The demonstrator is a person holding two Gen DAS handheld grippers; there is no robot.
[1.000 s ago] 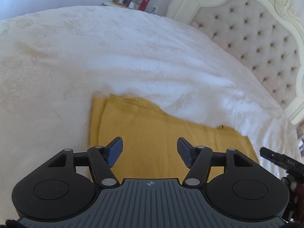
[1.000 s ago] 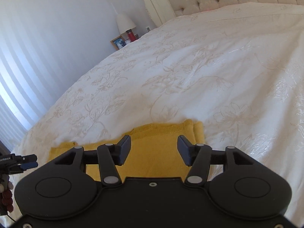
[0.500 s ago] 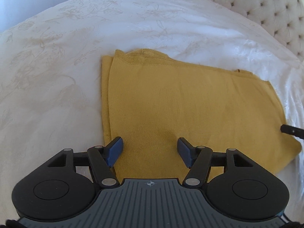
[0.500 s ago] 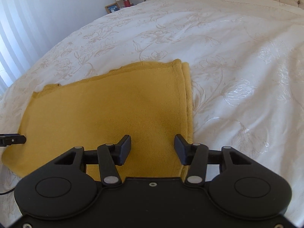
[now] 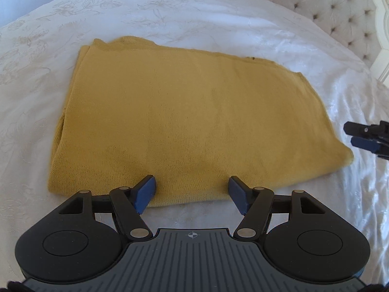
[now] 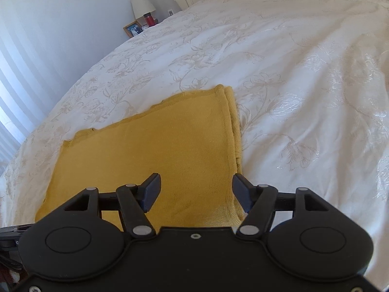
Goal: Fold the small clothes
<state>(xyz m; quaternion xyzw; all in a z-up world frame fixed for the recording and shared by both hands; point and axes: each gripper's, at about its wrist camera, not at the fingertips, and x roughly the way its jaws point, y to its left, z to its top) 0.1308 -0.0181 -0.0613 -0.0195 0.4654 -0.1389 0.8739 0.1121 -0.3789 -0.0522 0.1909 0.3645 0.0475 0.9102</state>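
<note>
A yellow knit cloth [image 5: 189, 112] lies flat on the white bed [image 5: 194, 12], already folded into a neat block with layers stacked along one side. It looks soft and light, so it will likely bend and sag when lifted, and thin layers may slip apart. The left gripper [image 5: 192, 191] is spread wide and holds nothing, just above the near edge. The right gripper [image 6: 196, 189] is spread wide too, over the near corner by the stacked side edge. A good place to pinch is the near edge, taking all layers together, one gripper near each corner.
</note>
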